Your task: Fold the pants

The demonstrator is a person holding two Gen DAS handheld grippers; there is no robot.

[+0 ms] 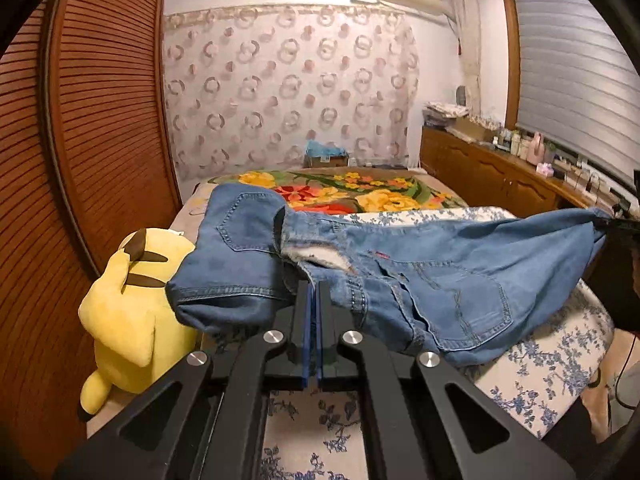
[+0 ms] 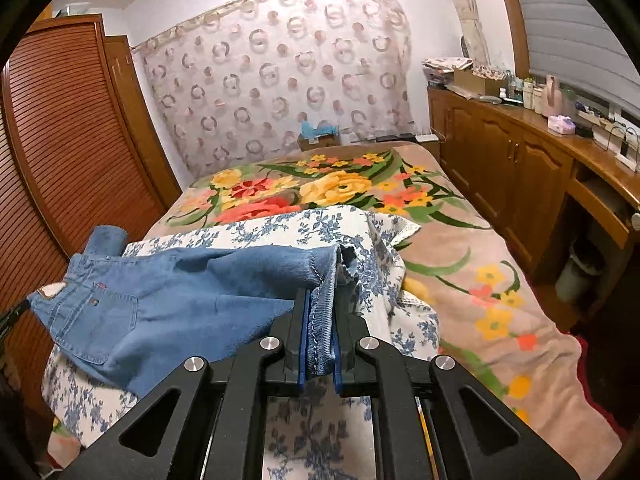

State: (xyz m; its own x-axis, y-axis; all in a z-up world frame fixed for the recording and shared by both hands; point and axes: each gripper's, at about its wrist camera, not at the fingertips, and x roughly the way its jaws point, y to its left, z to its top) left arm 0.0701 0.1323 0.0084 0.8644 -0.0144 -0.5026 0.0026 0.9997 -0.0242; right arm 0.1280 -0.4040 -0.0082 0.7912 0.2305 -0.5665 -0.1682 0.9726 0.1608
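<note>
A pair of blue jeans (image 1: 440, 276) hangs stretched above the bed between my two grippers. My left gripper (image 1: 314, 292) is shut on the waistband end, near the back pocket and the torn white patch. My right gripper (image 2: 320, 308) is shut on the leg-hem end of the jeans (image 2: 180, 292), with the doubled hem pinched between its blue pads. In the left wrist view the right gripper (image 1: 616, 226) shows at the far right edge, holding the hem. One leg end droops to the left over the plush toy.
A yellow plush toy (image 1: 128, 312) sits at the bed's left edge by the wooden louvred wardrobe (image 1: 80, 140). A blue-flowered white cloth (image 2: 304, 224) lies under the jeans on a flowered blanket (image 2: 460, 248). A wooden cabinet (image 2: 500, 160) with bottles runs along the right.
</note>
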